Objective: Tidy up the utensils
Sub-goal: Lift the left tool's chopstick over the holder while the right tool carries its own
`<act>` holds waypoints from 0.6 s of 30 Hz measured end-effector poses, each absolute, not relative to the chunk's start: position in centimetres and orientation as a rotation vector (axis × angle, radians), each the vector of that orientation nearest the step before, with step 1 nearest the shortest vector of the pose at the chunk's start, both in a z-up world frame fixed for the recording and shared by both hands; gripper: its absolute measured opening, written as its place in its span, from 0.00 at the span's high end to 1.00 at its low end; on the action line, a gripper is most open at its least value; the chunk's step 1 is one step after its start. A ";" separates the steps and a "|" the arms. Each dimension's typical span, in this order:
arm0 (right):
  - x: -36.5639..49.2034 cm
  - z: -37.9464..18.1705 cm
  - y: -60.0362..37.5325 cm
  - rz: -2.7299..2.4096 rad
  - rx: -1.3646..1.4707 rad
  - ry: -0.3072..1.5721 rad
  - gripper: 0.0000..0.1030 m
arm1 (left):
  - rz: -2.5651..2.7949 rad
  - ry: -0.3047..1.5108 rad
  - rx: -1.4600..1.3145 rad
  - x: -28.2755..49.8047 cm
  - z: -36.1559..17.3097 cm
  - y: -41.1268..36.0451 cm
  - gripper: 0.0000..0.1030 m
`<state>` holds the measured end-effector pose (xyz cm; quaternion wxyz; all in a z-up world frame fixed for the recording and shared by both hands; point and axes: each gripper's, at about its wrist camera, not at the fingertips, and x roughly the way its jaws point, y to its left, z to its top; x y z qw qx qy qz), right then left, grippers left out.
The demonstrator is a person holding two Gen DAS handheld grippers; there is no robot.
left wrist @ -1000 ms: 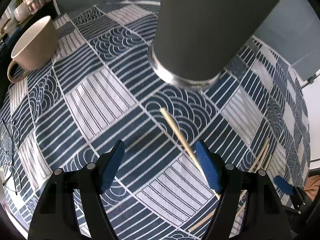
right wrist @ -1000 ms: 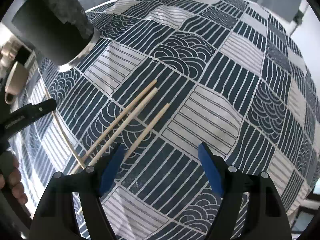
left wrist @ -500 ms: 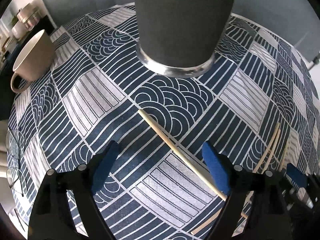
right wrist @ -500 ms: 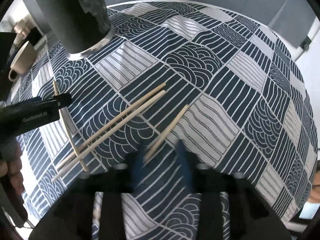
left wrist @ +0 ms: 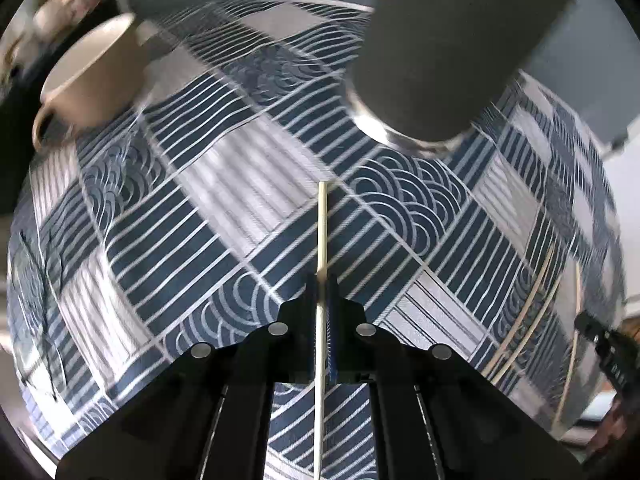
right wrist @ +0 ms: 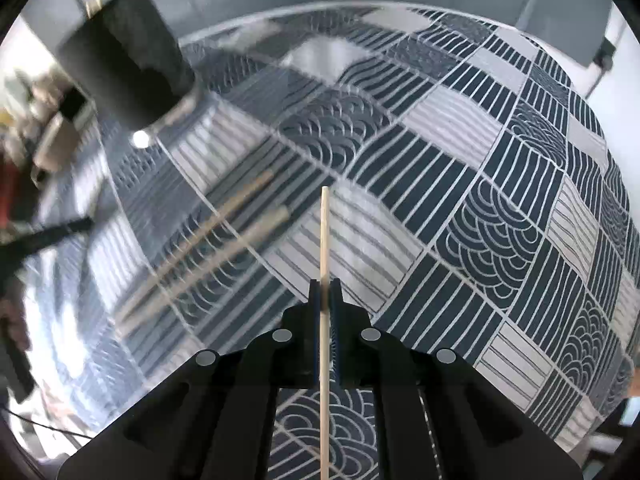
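My left gripper is shut on a pale wooden chopstick that points forward, above the patterned cloth. The dark cylindrical holder stands ahead and to the right of it. My right gripper is shut on another wooden chopstick, also lifted and pointing forward. Two more chopsticks lie on the cloth to its left, blurred; they also show in the left wrist view. The holder stands at the far left in the right wrist view.
A beige cup sits on the cloth at the far left. The blue and white patterned tablecloth covers the table. Eyeglasses lie near the cloth's left edge. The other gripper shows at the left edge.
Both grippers have closed, each on a chopstick, and lifted it off the cloth. Both views have swung and are blurred.
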<state>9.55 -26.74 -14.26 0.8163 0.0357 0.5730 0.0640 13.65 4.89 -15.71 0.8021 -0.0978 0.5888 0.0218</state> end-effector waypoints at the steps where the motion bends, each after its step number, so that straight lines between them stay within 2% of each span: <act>1: 9.6 -13.8 -26.8 0.148 0.087 1.208 0.96 | 0.047 1.261 -0.241 13.6 -15.4 5.5 0.96; 18: 15.3 -2.6 -22.9 0.329 0.094 0.929 0.96 | 0.035 0.998 -0.179 15.4 -3.3 7.1 0.96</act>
